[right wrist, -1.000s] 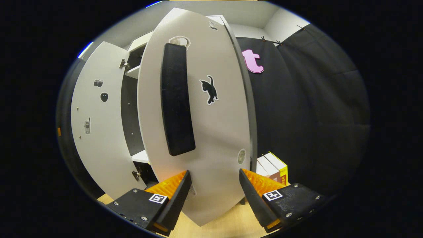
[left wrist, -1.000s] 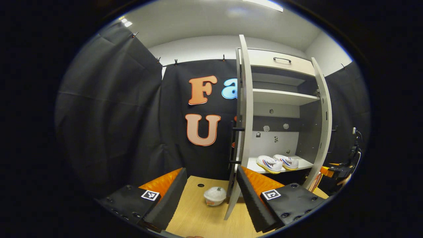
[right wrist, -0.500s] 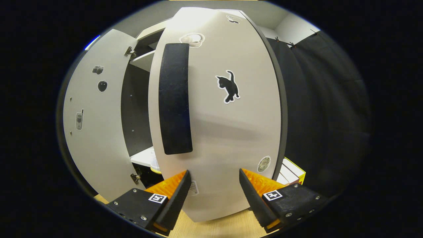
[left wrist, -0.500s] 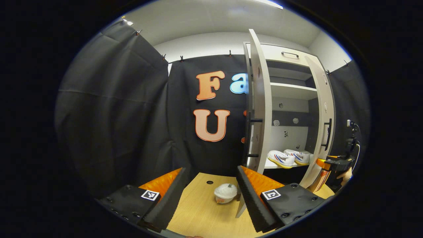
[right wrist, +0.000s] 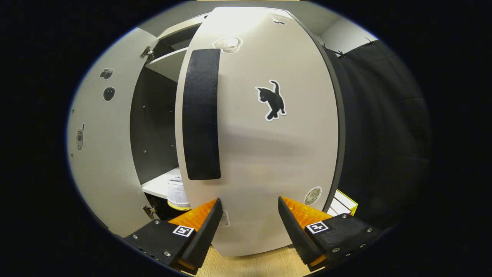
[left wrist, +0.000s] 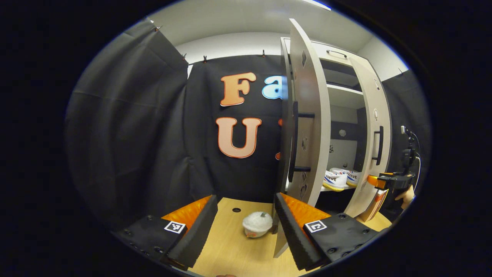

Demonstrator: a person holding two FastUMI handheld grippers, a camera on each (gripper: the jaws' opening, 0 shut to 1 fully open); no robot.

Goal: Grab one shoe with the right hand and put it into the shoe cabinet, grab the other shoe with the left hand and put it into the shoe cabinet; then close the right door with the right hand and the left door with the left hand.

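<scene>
Closing of the shoe cabinet (left wrist: 346, 96) is being catalogued at the door stage. Both shoes (left wrist: 340, 178) are sitting side by side on the low shelf inside, so the placing steps are judged done. Right gripper (right wrist: 248, 225): fingers spread apart, gripping nothing, facing the outer face of the right door (right wrist: 265, 154) at close range; the door's tall dark handle (right wrist: 201, 115) is running upright, just left of the gripper's centre line. Whether the fingertips are touching the panel cannot be told. In the left gripper view, that right gripper (left wrist: 390, 181) is appearing beside the right door's lower edge (left wrist: 371, 154), which is standing part-way shut with a gap remaining. Left gripper (left wrist: 246, 231): fingers also spread, empty, hovering over the wooden tabletop (left wrist: 230, 254); the left door (left wrist: 307, 127) is standing edge-on just to its right, its long axis vertical and its bar handle (left wrist: 295, 142) on the face turned toward the gripper. A small white lidded cup (left wrist: 256, 224) is resting on the tabletop between the fingers' line of sight and the door's foot. Judgement: the left door is lying nearer the left gripper, needing a rightward push.
</scene>
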